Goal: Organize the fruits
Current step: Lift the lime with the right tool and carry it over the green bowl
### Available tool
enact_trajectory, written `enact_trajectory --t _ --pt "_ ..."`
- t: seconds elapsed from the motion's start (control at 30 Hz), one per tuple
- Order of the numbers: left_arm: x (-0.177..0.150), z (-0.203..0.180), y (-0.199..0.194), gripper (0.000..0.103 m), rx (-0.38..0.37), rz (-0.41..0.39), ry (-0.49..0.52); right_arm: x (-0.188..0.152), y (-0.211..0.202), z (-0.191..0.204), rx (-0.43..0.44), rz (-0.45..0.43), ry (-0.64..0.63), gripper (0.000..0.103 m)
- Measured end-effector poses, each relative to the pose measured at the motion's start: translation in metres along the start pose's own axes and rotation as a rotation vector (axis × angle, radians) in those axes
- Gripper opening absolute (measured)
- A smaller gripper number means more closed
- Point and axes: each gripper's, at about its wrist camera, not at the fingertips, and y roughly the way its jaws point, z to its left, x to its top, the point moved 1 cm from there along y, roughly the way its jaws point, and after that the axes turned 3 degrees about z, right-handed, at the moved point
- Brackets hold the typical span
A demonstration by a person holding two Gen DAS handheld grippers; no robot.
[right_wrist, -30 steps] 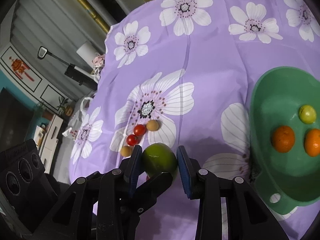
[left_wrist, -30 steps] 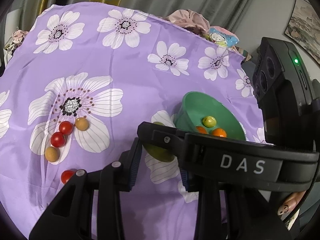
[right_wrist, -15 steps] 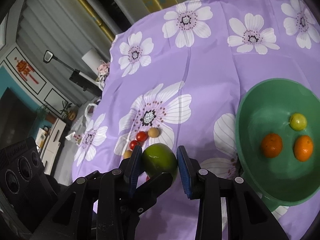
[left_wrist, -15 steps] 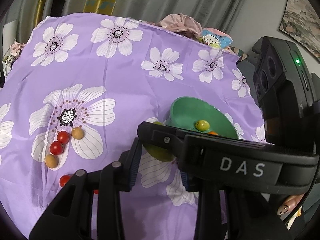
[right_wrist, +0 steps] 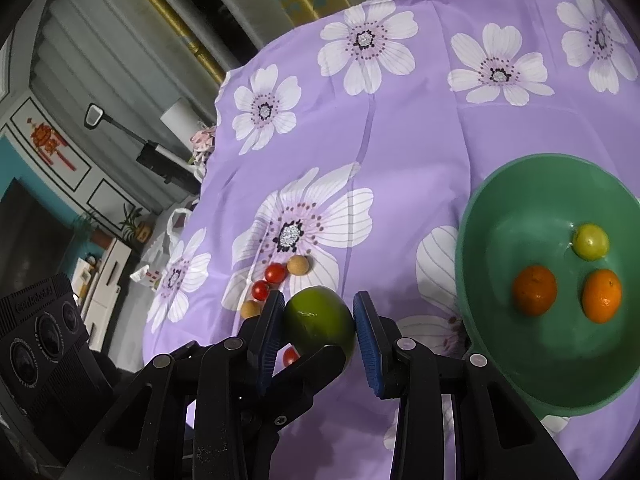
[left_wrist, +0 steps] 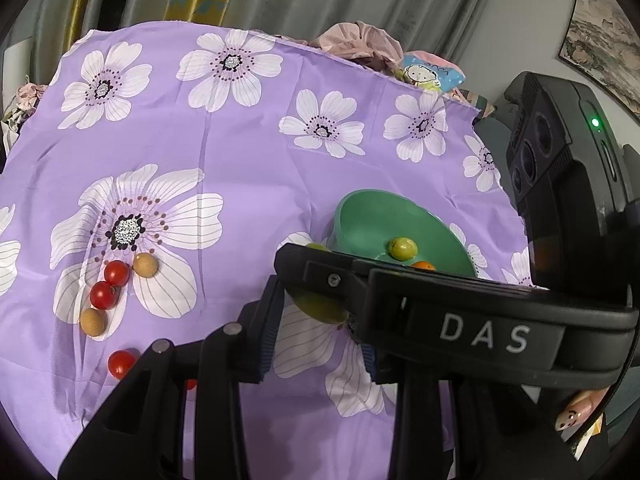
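2 blue-padded fingers (right_wrist: 267, 334) of the right gripper (right_wrist: 319, 330) are clamping a green lime (right_wrist: 320, 322); the left gripper's (left_wrist: 316, 344) grip is indiscernible.

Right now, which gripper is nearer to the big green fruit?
Right. The right gripper clamps the green fruit between its fingers. The left gripper sits just short of it, fingers apart, holding nothing.

L wrist cam: behind own fingers, faces fwd/down over purple cloth (left_wrist: 248, 152), close | R wrist cam: same, bowl right of fingers | shared: green bowl (left_wrist: 372, 216) (right_wrist: 520, 184), cherry tomatoes (left_wrist: 116, 273) (right_wrist: 275, 273).
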Motion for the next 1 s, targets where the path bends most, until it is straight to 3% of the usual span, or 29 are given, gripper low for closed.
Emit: enact_trajectory --t 1.0 --pt "0.017 -0.046 0.016 0.034 -0.055 -0.002 0.098 0.006 -0.038 -0.035 -0.024 -0.113 0.081 0.039"
